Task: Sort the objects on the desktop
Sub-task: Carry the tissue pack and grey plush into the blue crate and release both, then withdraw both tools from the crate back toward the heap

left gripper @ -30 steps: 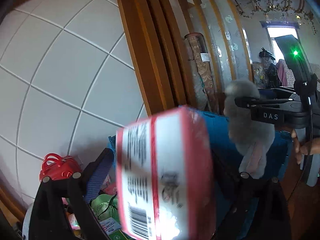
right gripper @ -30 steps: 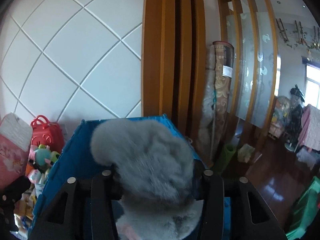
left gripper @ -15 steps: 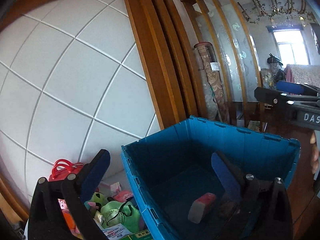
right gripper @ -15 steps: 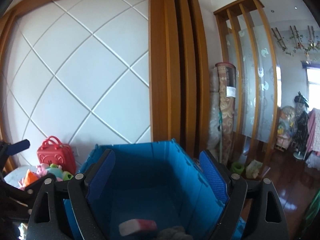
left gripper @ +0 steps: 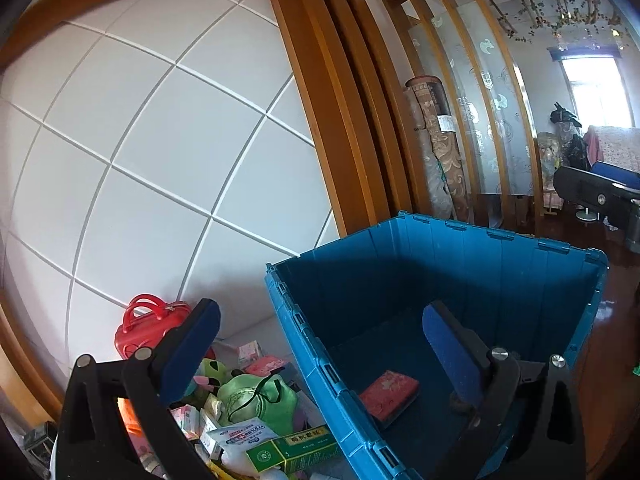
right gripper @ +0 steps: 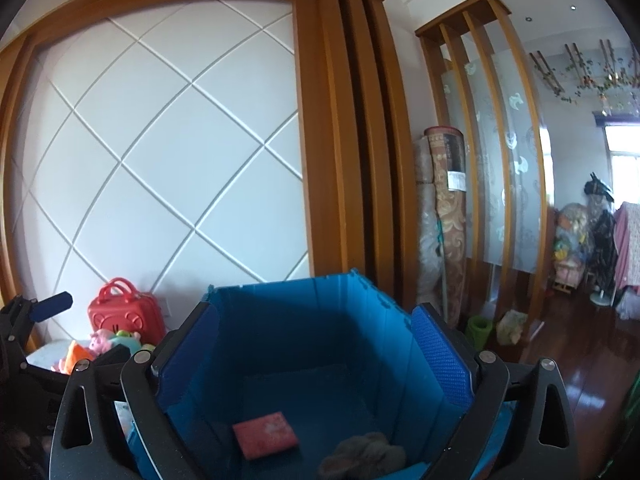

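A blue plastic crate (left gripper: 500, 248) (right gripper: 304, 292) stands open below both grippers. A red and pink packet (left gripper: 390, 394) (right gripper: 265, 435) lies flat on its floor. A grey plush toy (right gripper: 362, 458) lies beside it at the near side. My left gripper (left gripper: 320, 344) is open and empty over the crate's left wall. My right gripper (right gripper: 314, 354) is open and empty above the crate. A pile of desktop objects lies left of the crate: a green pouch (left gripper: 260, 400), a green box (left gripper: 296, 448), a white sachet (left gripper: 236, 438).
A red toy suitcase (left gripper: 150, 326) (right gripper: 124, 314) stands by the white panelled wall (left gripper: 160, 168). Plush toys (right gripper: 108, 340) lie near it. Rolled carpets (right gripper: 444, 216) lean on a wooden screen at the right. The other gripper's finger (left gripper: 592, 186) shows far right.
Both grippers opened: the left let go of the red packet, the right the grey plush. Both now lie in the crate. The grippers have risen and drawn back slightly.
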Motion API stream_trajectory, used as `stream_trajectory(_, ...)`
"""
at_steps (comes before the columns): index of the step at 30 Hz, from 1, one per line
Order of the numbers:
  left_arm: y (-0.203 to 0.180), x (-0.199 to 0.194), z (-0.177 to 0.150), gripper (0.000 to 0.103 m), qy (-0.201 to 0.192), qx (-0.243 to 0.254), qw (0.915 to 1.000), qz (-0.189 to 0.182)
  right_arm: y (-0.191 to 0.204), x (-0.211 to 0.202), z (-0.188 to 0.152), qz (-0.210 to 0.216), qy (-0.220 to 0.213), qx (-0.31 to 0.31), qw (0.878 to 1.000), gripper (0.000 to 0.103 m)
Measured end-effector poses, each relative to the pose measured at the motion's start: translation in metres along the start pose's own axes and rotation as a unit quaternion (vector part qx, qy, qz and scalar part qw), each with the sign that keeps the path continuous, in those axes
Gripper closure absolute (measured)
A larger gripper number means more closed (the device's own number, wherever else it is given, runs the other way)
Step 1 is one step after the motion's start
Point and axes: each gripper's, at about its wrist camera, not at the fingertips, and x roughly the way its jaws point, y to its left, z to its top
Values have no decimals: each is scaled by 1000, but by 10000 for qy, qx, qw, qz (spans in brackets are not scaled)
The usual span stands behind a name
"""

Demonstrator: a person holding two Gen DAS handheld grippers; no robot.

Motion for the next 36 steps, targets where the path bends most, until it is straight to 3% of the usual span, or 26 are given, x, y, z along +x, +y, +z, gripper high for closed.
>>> stream_trajectory(10, 28, -20, -26, 0, -5, -274, 9990, 353, 27, -24, -16, -23, -71, -74, 9999, 1)
stream_trajectory(20, 73, -52, -72, 0, 81, -302, 9985, 458, 92, -65, -47, -53, 107, -401, 9991, 1)
stream_trajectory(31, 131, -110, -140, 0, 349, -76, 9994, -8, 182, -129, -100, -658, 668, -313, 9951, 0)
stream_trajectory(36, 152, -122, -174, 0, 651, -17, 9979, -44, 216, -146, -128, -668, 939, -270, 9930, 0)
